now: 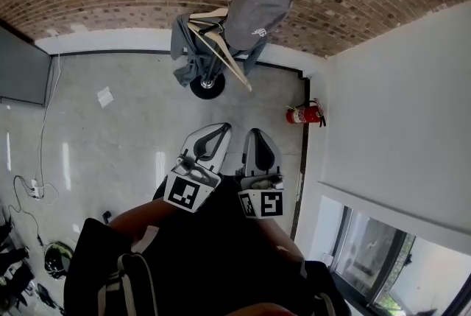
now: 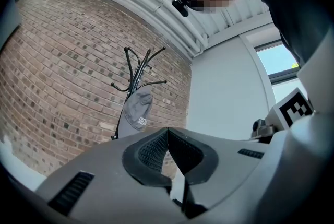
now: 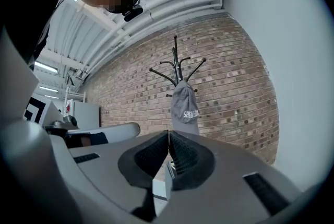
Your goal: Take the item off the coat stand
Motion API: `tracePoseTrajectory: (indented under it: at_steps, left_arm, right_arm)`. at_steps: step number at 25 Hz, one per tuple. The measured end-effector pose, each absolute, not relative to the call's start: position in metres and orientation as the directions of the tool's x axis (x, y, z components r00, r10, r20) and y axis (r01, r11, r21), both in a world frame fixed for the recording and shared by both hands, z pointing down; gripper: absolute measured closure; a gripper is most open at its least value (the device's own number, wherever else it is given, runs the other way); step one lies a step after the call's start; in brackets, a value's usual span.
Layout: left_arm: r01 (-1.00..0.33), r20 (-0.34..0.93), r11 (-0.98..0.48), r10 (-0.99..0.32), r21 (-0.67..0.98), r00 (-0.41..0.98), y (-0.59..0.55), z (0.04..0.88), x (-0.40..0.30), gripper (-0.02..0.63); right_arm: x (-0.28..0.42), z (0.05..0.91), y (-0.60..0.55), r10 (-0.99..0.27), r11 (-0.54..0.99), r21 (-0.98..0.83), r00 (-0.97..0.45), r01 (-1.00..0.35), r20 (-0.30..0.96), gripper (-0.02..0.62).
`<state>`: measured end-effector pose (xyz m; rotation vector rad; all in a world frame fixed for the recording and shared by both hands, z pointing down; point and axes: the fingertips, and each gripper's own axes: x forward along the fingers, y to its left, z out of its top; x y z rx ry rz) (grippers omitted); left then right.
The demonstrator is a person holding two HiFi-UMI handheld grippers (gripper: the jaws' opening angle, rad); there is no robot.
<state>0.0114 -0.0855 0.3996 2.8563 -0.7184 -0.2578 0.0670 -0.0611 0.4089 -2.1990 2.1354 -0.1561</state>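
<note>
Fingers (image 2: 153,152) pressed together on left gripper (image 2: 167,131) and right gripper (image 3: 168,134); only head view shows us a wooden hanger (image 1: 237,71) beside the grey cap (image 1: 261,5).

Cap lettering: white block capitals on the front of the grey cap (image 3: 185,107), seemingly starting "SH"; the rest is too small to read.
Fire extinguisher (image 1: 301,114) label: illegible.

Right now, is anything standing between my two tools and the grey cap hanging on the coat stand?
Nothing visible does. Only grey floor lies between the left tool, the right tool and the black metal coat stand. The grey fabric cap hangs uncovered on it; pale wooden hangers hang beside the cap.
</note>
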Motion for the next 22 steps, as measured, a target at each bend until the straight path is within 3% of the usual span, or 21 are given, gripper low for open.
tracePoseTrajectory:
  at_steps: [9,16,22]
  left_arm:
    - [-0.419,-0.107,-0.881,-0.449,0.221,0.887,-0.128,0.403,0.027,0.588]
    - [-0.43,-0.077,-0.879,-0.452,0.205,0.889,-0.14,0.408,0.053,0.588]
    - [-0.52,-0.105,-0.835,-0.542,0.182,0.834,-0.161,0.394,0.066,0.588]
  right_arm:
    - [0.091,0.41,-0.1,-0.995,-0.097,-0.134,0.094,-0.986,0.03,0.575]
    - [0.111,0.397,-0.123,-0.998,-0.054,-0.132,0.055,-0.99,-0.002,0.575]
    - [0.133,0.385,-0.154,-0.999,0.026,-0.151,-0.023,-0.988,-0.022,0.574]
